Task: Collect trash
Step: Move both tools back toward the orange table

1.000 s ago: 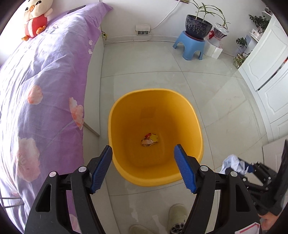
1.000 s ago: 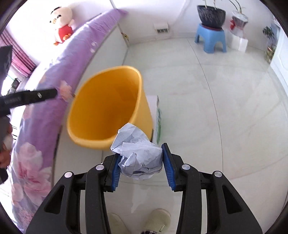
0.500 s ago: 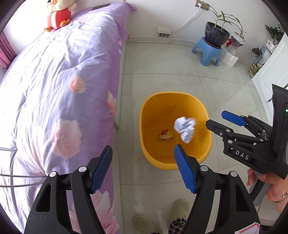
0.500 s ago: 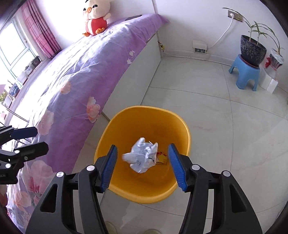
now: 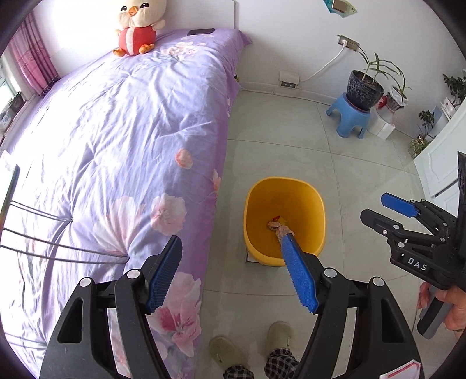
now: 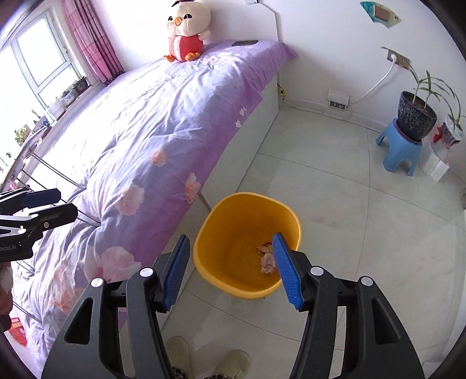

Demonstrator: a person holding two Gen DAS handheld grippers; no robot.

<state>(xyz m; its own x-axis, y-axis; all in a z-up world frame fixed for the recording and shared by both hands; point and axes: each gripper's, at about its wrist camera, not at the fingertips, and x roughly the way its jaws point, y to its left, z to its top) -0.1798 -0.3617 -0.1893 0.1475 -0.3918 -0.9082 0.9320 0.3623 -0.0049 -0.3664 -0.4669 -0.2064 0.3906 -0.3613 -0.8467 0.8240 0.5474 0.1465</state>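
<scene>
A yellow bin (image 5: pixel 303 201) stands on the floor beside the bed; it also shows in the right wrist view (image 6: pixel 230 215). A crumpled paper ball (image 6: pixel 268 262) lies at its bottom next to a small colourful wrapper (image 6: pixel 264 247); both show in the left wrist view, the paper (image 5: pixel 284 231) partly behind a finger, the wrapper (image 5: pixel 275 223) beside it. My left gripper (image 5: pixel 230 269) is open and empty, high above the floor. My right gripper (image 6: pixel 230 266) is open and empty, above the bin; it also shows in the left wrist view (image 5: pixel 378 210).
A bed with a purple flowered cover (image 5: pixel 116 145) fills the left, a plush chick (image 5: pixel 137 26) at its head. A blue stool (image 5: pixel 348 115) with a potted plant (image 5: pixel 365 87) stands at the far wall. White cabinet doors (image 5: pixel 439 172) at right. My slippered feet (image 5: pixel 279 335) are below.
The right gripper opened over the bin and the paper ball dropped to the bottom. Both grippers rose and pulled back, so the bin looks smaller.
</scene>
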